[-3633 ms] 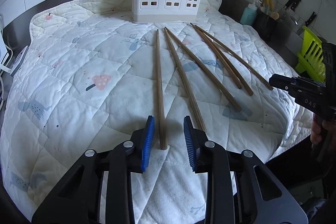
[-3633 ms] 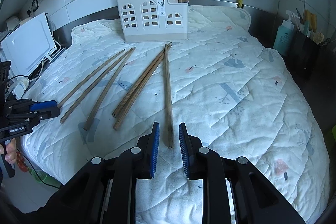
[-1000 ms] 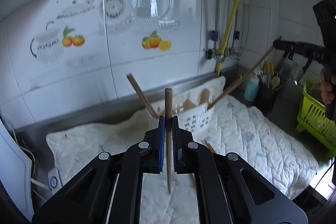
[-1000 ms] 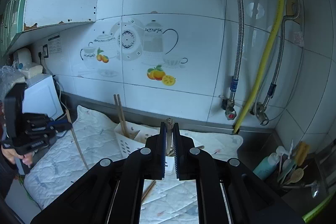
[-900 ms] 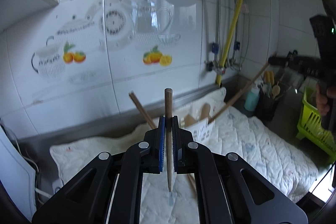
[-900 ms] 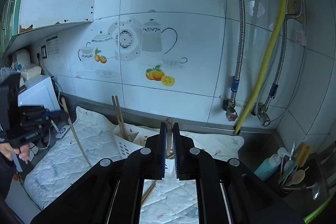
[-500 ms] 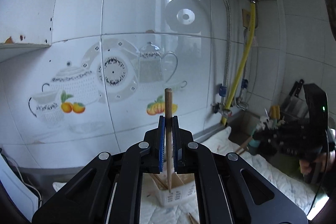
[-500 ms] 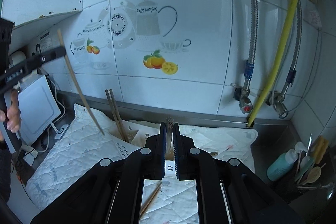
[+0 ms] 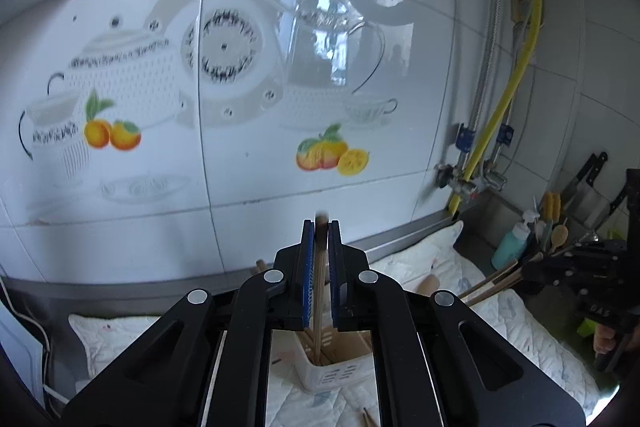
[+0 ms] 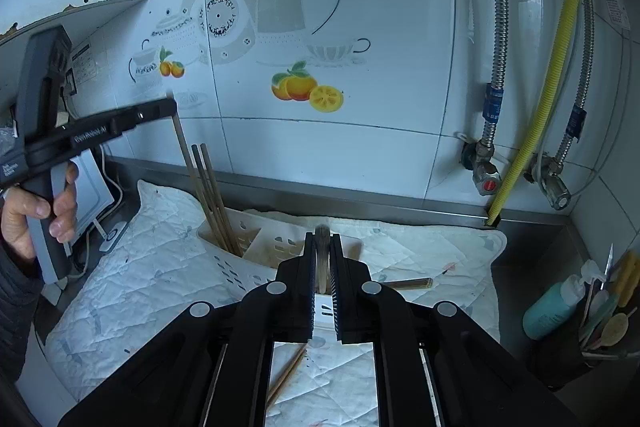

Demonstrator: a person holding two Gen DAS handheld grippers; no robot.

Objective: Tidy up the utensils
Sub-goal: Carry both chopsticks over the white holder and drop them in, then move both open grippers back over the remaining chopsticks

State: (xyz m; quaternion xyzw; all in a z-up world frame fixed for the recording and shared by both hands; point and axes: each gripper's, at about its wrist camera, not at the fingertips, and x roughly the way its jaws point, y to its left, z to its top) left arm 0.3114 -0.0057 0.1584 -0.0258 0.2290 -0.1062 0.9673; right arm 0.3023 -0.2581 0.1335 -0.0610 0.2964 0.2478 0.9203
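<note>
My left gripper (image 9: 321, 227) is shut on a wooden chopstick (image 9: 319, 303) held upright, its lower end inside the left compartment of the white utensil holder (image 9: 336, 371). In the right wrist view the left gripper (image 10: 170, 103) holds that chopstick (image 10: 196, 179) beside two others standing in the holder (image 10: 240, 231). My right gripper (image 10: 322, 233) is shut on another chopstick (image 10: 322, 259), upright over the holder's right side. It also shows in the left wrist view (image 9: 532, 269), low at the right.
The holder stands on a white quilted mat (image 10: 152, 267) on a steel counter against a tiled wall. Loose chopsticks (image 10: 286, 373) lie on the mat. A teal bottle (image 10: 556, 307) and a dark utensil cup (image 10: 604, 331) stand at right. Yellow hose and valves (image 10: 532, 131) hang behind.
Both grippers have moved closer to the holder and lower. The left chopstick's lower end has gone down into the holder's left compartment. Both stay shut on their chopsticks.
</note>
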